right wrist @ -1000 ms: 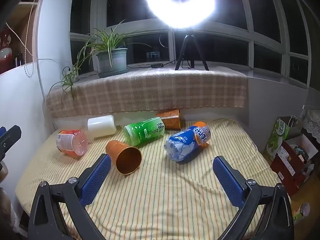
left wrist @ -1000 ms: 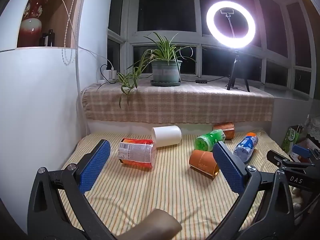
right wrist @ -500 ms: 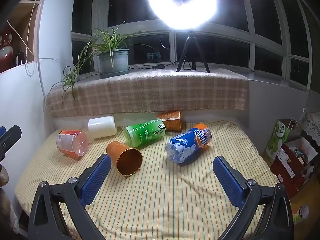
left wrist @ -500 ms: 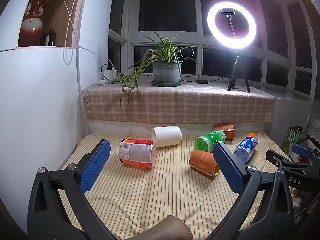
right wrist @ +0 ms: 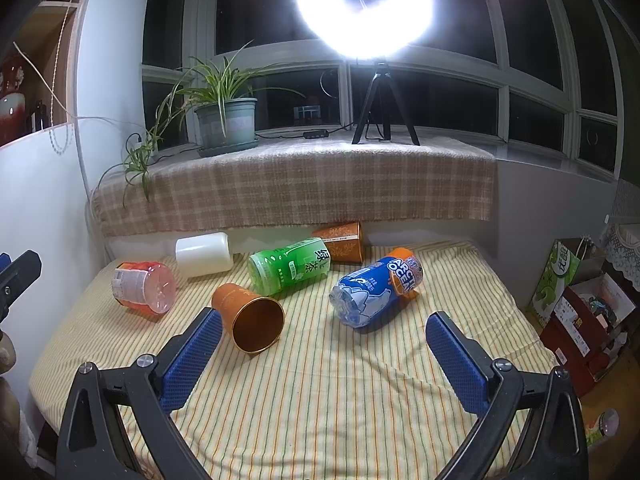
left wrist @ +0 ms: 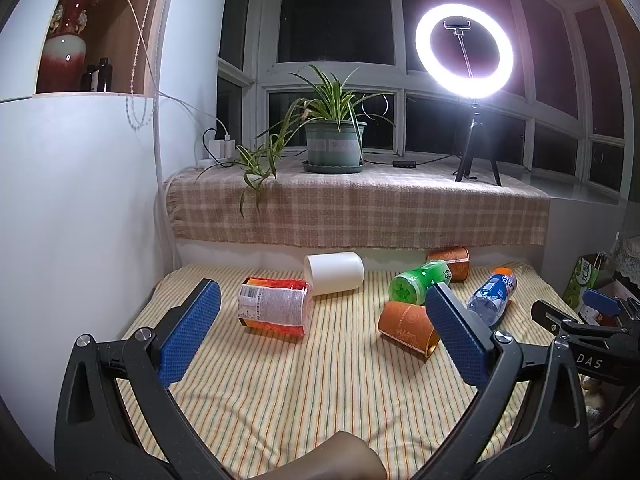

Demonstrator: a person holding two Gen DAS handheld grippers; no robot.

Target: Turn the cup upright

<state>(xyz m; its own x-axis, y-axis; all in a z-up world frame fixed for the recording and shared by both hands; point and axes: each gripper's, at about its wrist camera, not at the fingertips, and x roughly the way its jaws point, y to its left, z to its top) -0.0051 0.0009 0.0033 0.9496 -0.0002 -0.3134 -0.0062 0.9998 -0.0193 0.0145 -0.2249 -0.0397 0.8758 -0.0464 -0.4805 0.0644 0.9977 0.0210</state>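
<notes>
Almost nothing has moved; your left tongs (left wrist: 318,334) and right tongs (right wrist: 324,354) stay wide apart, holding nothing; the orange cup (right wrist: 248,316) still lies sideways, waiting.

— What sort of place is this?

— Someone's home, a room with a bay window (left wrist: 340,12), dark outside. A potted plant (left wrist: 334,136) sits on the sill over a checked cloth (left wrist: 360,212).

— And below it?

— A striped sheet (right wrist: 340,380) spread like a bed. There's a red vase (left wrist: 66,44) in a wall niche, chargers (left wrist: 222,146) plugged in, and a ring light (left wrist: 464,50) on a tripod.
</notes>
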